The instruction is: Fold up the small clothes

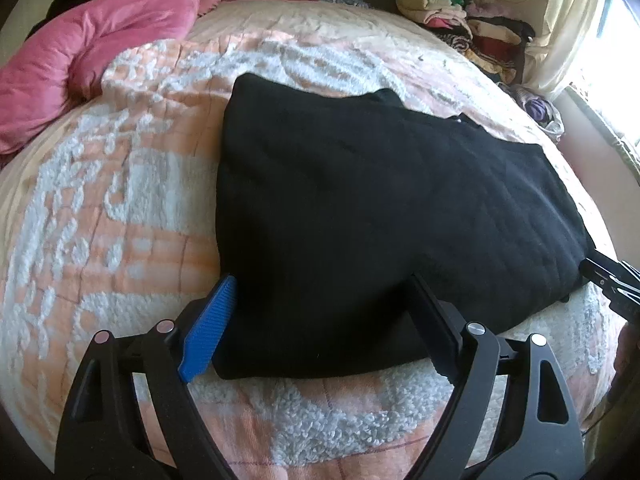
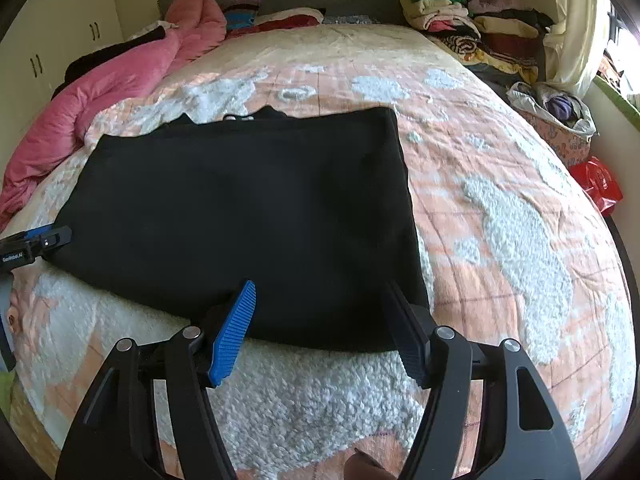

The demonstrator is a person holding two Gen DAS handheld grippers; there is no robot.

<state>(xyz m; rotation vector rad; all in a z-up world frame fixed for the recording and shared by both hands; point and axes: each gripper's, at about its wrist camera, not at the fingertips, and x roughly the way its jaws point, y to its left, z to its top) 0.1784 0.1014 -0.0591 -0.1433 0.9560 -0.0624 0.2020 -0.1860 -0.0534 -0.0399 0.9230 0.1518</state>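
**Two open grippers at the near edge of a folded black garment**

Two grippers were in my hands, and both stood with their jaws spread wide, gripping nothing. My left gripper (image 1: 320, 312) sat at the near-left corner of the black knitted garment (image 1: 380, 200), which lay folded into a flat rectangle on the peach and white tufted bedspread (image 1: 120, 216). Its blue ribbed pad (image 1: 212, 324) sat just beside the garment's left edge, while the other finger lay over the dark cloth; whether it touched, I could not tell.

My right gripper (image 2: 320, 320) straddled the garment's (image 2: 240, 208) near-right corner, one blue pad (image 2: 234, 328) on each side of the hem. In that view my left gripper (image 2: 36, 242) showed at 9 o'clock, against the cloth's far-left corner. In the left view the right gripper (image 1: 612, 284) appeared at 3 o'clock by the opposite corner.

A crumpled pink quilted blanket (image 1: 80, 56) lay at 10 o'clock, well apart from the garment. A heap of mixed folded clothes (image 2: 472, 20) was stacked at 1 o'clock near the pale curtain (image 2: 576, 20).
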